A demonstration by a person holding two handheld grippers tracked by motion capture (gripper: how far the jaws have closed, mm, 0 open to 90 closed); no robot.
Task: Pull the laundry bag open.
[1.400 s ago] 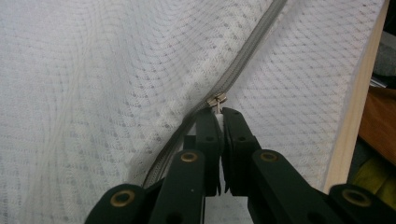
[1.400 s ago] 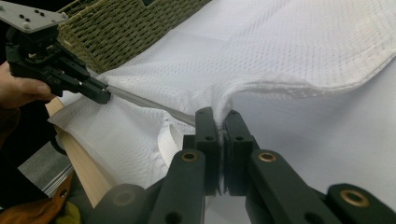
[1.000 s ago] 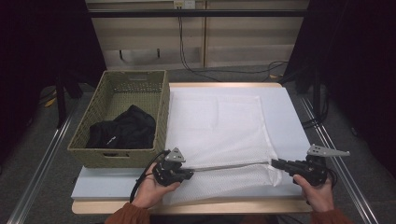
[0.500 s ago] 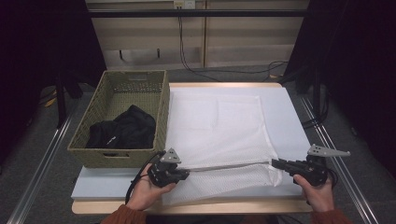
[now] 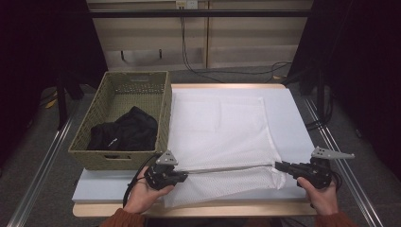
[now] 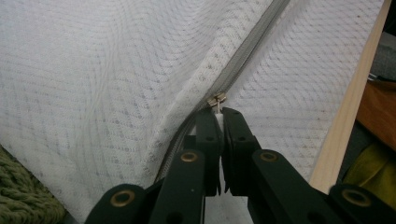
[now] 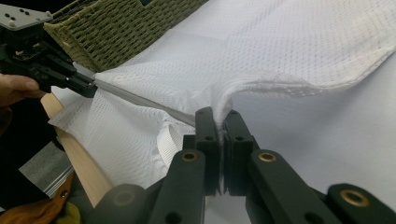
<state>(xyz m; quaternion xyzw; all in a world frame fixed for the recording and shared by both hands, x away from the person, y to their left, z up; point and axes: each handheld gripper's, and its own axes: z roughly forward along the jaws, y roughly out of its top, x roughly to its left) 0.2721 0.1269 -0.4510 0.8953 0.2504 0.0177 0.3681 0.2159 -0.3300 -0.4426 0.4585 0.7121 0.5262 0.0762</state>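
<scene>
White mesh formed the laundry bag point(image 5: 222, 137), which lay flat on the table point(image 5: 293, 109) beside the wicker basket point(image 5: 118, 156), with its near edge lifted and stretched between the two grippers. The step in hand appeared to be working the zipper point(image 5: 227, 168) along that edge. The left gripper point(image 5: 182, 174) was clamped on the zipper pull point(image 6: 217, 101), whose small metal slider sat just beyond the jaw tips in the left gripper view. The right gripper point(image 5: 279, 166) was pinched tight on the bag's fabric at the far end of the zipper line; the cloth was gathered into a fold between its closed jaws in the right gripper view. To do this step well, the right gripper should hold its corner steady as an anchor, so the zipper tape stays taut and straight. The left gripper should draw the pull along the line of the tape, not upward or sideways, since loose mesh near the slider could catch in it. Count, largest to smallest: one table, one mesh bag, one wicker basket holding one dark garment point(image 5: 125, 132), two grippers, one zipper, one pull.
</scene>
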